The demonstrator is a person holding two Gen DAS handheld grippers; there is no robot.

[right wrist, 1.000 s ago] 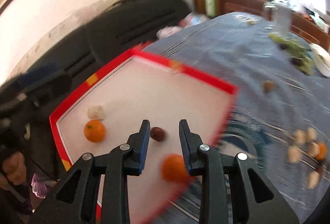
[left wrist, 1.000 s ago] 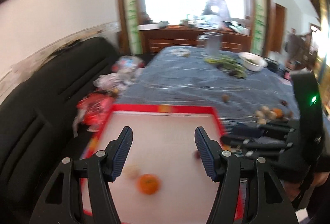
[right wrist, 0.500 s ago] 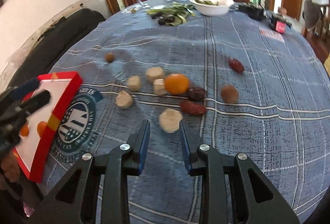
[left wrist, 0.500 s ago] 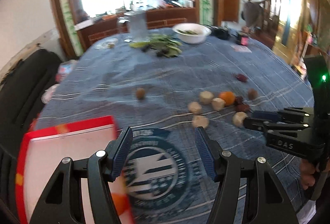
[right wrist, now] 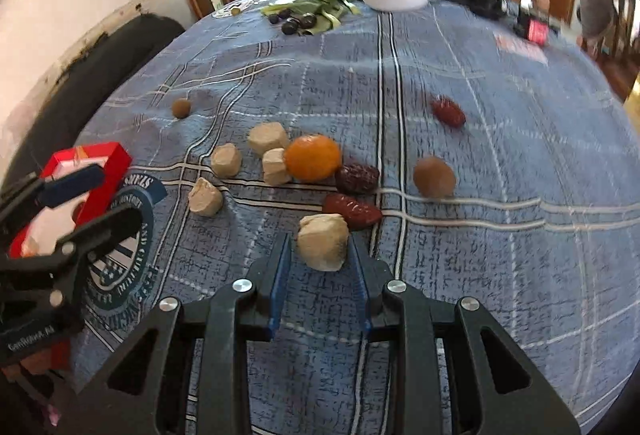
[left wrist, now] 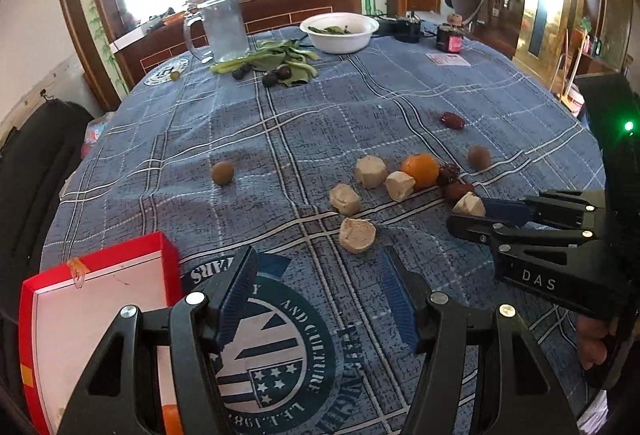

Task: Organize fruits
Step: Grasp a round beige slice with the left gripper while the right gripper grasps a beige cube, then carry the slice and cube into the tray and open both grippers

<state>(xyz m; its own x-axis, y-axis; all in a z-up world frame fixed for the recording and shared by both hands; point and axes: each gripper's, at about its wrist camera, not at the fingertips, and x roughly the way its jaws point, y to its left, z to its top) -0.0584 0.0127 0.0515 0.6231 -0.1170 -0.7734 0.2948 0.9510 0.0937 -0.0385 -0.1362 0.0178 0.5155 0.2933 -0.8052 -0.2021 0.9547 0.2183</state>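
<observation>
Item: pale fruit chunk (right wrist: pixel 322 242), mid-counter, sitting dead ahead between my right claw's (right wrist: pixel 320 277) narrowly parted jaws, not yet gripped; left claw (left wrist: pixel 318 295) wide, empty, farther off near the red tray (left wrist: pixel 100 275).

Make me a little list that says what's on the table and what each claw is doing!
surface: blue plaid tablecloth
tray: red box, near left corner
loose fruit: orange, red dates, pale chunks, brown round fruits
right claw: open, straddling a pale chunk
left claw: open, empty, over the printed emblem
far end: white bowl, glass mug
</observation>
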